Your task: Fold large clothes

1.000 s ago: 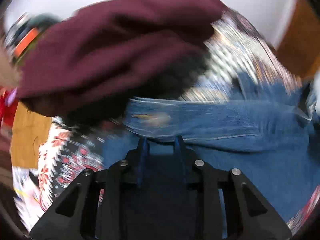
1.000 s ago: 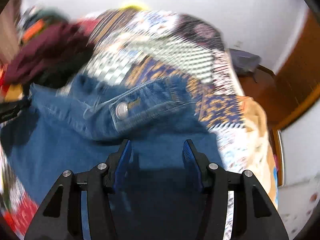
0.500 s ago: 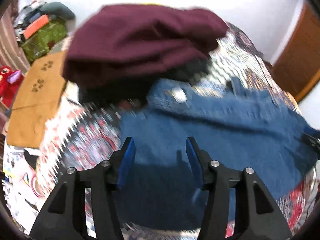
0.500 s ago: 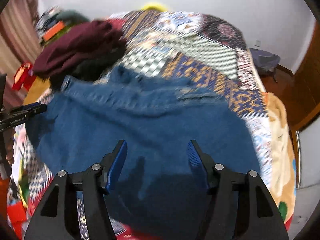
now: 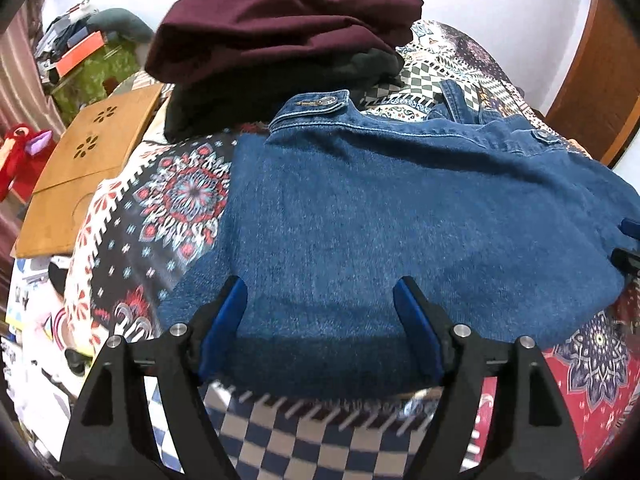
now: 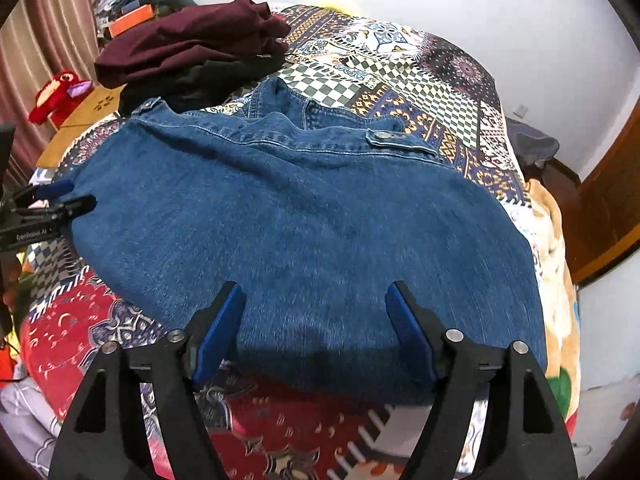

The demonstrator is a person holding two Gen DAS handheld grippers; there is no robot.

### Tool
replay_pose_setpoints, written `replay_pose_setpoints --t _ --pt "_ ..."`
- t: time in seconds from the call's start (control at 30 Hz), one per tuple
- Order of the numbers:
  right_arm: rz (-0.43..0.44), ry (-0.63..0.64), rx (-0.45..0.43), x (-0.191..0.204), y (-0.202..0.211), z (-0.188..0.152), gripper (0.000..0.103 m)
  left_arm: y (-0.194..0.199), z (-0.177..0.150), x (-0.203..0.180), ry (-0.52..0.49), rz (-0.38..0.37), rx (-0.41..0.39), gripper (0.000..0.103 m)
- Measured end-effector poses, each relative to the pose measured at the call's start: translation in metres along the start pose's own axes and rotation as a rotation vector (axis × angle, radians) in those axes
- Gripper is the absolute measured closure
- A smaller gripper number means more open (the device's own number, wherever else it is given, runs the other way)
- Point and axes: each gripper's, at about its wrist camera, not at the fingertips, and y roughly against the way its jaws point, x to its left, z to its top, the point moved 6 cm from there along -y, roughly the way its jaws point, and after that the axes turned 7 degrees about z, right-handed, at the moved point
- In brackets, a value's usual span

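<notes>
A blue denim jacket (image 5: 400, 208) lies folded flat on the patterned bedspread; it also shows in the right wrist view (image 6: 304, 220). Its buttoned hem edge lies at the far side. My left gripper (image 5: 320, 304) is open and empty, above the jacket's near left edge. My right gripper (image 6: 314, 304) is open and empty, above the jacket's near edge on the right. The left gripper's tips also show at the left of the right wrist view (image 6: 68, 196), at the jacket's left edge.
A pile of folded maroon and dark clothes (image 5: 280, 40) sits on the bed behind the jacket, also in the right wrist view (image 6: 188, 44). A wooden board (image 5: 88, 160) lies left of the bed. A wooden door (image 6: 612, 200) stands right.
Both grippers let go of the jacket and drew back toward the near edge. The left gripper's jaws opened wide. The jacket now lies flat.
</notes>
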Motion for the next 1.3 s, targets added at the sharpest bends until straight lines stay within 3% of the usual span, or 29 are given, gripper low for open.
replay_pose_setpoints --t 0.2,0.3,0.37,0.57,0.77,0.87,1.03,1.17,1.3 --pt "-0.047 0.034 0.001 0.010 0.010 -0.007 0.032 0.020 -0.014 0.011 0.034 0.029 0.000 0.023" --pt "-0.052 0.031 0.000 0.010 0.015 -0.009 0.032 0.026 -0.019 0.026 0.095 0.053 0.038 0.013" --pt "-0.044 0.011 -0.011 0.011 0.019 -0.011 0.032 0.028 -0.027 0.039 0.166 0.042 0.072 0.012" --pt "-0.010 -0.046 -0.031 0.013 0.024 -0.012 0.031 0.024 -0.048 0.066 0.463 -0.133 0.145 0.013" --pt "-0.001 -0.060 -0.038 0.014 0.026 -0.012 0.031 0.003 -0.049 0.049 0.627 -0.448 0.232 0.013" --pt "0.004 -0.067 -0.038 0.013 0.026 -0.012 0.031 -0.006 -0.039 0.043 0.683 -0.527 0.235 0.013" --pt "0.014 -0.085 -0.040 0.010 0.023 -0.010 0.031 -0.025 -0.019 0.039 0.726 -0.543 0.233 0.015" --pt "0.018 -0.098 -0.035 0.008 0.021 -0.007 0.031 -0.033 -0.009 0.035 0.709 -0.471 0.232 0.018" --pt "0.030 -0.106 -0.027 0.008 0.020 -0.003 0.031 -0.031 -0.003 0.037 0.655 -0.312 0.193 0.057"
